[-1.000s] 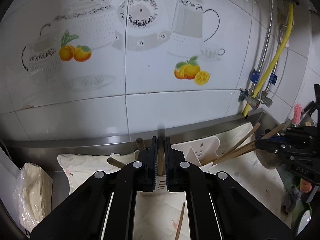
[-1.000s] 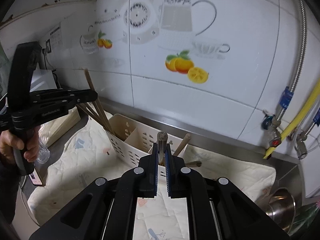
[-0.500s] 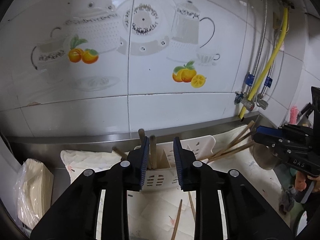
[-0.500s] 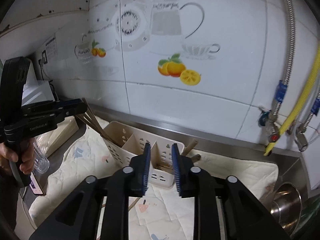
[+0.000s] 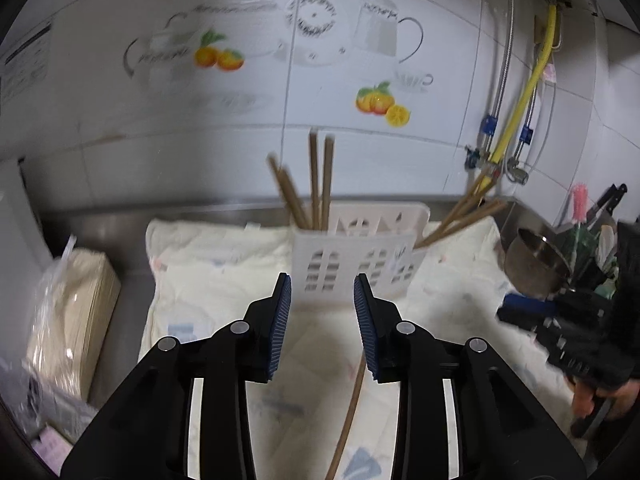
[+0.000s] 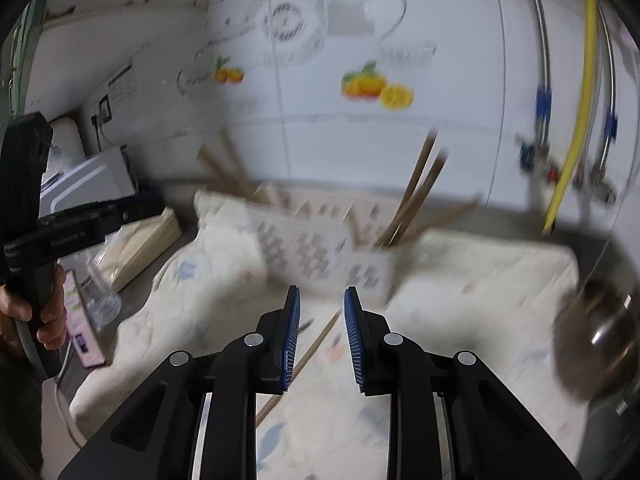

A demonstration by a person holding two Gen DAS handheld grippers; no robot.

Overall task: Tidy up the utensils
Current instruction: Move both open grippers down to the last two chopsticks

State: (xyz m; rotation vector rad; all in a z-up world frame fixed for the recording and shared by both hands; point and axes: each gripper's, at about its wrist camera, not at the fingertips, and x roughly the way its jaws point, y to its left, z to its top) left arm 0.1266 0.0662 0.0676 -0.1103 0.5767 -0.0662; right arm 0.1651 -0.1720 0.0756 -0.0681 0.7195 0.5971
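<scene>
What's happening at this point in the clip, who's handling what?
A person holding a gripper in each hand is sorting chopsticks into a white slotted caddy on a padded cloth. Both grippers are empty now: the left gripper has just been opening, and the right gripper has opened too, with nothing between their pads. Chopsticks stand at both ends of the caddy, and a loose chopstick lies on the cloth in front of it.

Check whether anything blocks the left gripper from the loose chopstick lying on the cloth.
Nothing visible does. The left gripper is open and empty, and the loose chopstick lies bare on the cloth just beneath its right finger. The white utensil holder stands farther back, out of the way.
</scene>
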